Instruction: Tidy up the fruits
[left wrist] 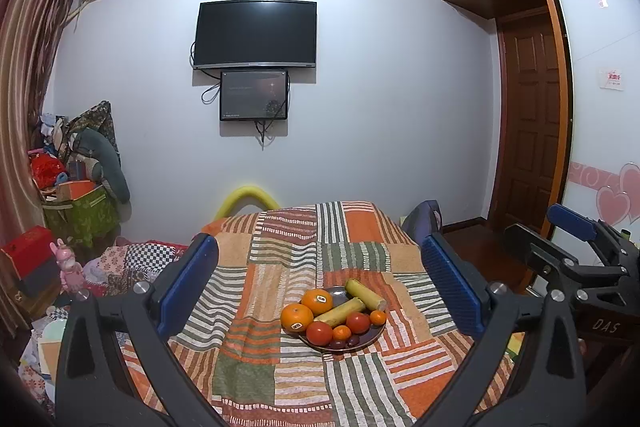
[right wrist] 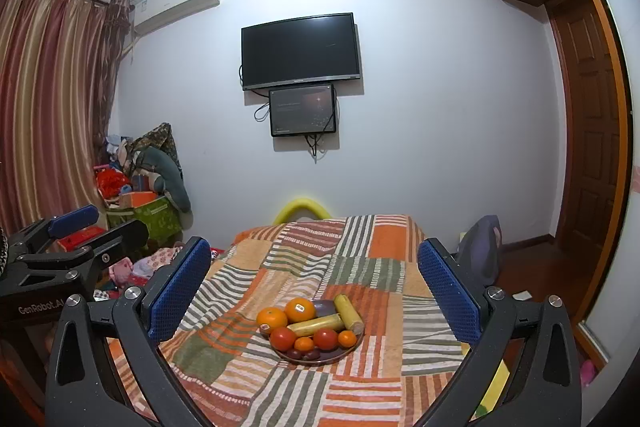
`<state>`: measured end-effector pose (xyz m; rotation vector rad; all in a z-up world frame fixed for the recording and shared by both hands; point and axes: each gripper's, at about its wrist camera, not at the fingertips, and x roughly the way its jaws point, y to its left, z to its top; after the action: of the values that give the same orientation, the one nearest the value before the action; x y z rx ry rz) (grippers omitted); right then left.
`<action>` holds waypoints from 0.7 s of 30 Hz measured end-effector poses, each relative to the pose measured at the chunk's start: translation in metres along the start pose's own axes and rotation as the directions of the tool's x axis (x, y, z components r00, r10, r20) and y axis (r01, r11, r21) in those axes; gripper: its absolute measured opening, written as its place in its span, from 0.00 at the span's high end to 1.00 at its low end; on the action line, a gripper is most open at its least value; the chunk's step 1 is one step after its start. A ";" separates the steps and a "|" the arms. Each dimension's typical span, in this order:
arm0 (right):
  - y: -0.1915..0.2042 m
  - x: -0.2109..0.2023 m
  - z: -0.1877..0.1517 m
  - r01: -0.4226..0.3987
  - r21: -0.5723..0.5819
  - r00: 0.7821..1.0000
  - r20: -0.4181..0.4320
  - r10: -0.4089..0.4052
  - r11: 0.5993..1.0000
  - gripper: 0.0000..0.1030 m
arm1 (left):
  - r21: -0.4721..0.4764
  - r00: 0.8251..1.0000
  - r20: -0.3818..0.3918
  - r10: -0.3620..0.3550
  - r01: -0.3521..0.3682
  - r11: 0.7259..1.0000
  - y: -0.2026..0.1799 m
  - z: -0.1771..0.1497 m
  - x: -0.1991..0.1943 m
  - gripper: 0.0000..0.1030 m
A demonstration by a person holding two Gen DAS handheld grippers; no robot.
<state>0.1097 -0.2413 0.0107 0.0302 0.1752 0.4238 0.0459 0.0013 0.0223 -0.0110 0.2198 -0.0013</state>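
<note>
A round, dark, glossy metal plate (left wrist: pixel 374 335) sits on a counter draped in a patchwork cloth of orange, green and cream striped squares (left wrist: pixel 352 251), soft and slightly rumpled. All the fruit in view lies heaped on this plate: two large dimpled oranges with small white stickers (left wrist: pixel 317 301), two long smooth yellow-green banana pieces with cut ends (left wrist: pixel 365 294), two shiny red tomatoes (left wrist: pixel 319 333), two small tangerines (left wrist: pixel 341 332), and a few small dark purple fruits at the near rim (left wrist: pixel 352 341); from the right wrist view a larger purple piece shows behind the bananas (right wrist: pixel 323 307), too hidden to name. The left hand-held gripper (left wrist: pixel 318 279) and the right hand-held gripper (right wrist: pixel 314 287) both hover back from the plate, each with its black arms and blue, finely ridged rubber fingers (right wrist: pixel 178 291) spread wide and holding nothing. With the fruit gathered in one dish and both tools empty, this scene fits either fruit waiting to be sorted out from the plate or a sorting already finished onto it; the pictures do not settle which. Any further handling would likely call for gentle pressure on the soft tomatoes and care that the round, smooth pieces do not roll off the shallow rim.
</note>
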 end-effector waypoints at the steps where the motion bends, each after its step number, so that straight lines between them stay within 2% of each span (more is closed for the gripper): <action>1: 0.000 0.000 0.000 0.000 0.000 1.000 -0.001 0.000 1.000 0.00 | -0.001 1.000 0.000 -0.001 0.001 1.000 0.000 0.000 -0.001 0.00; 21: 0.000 0.000 0.000 0.003 -0.004 1.000 0.001 -0.003 1.000 0.00 | -0.018 0.999 -0.019 -0.050 0.050 0.999 0.003 0.000 0.002 0.00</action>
<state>0.1096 -0.2416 0.0109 0.0257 0.1732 0.4207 0.0476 0.0038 0.0215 -0.0340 0.2394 -0.0491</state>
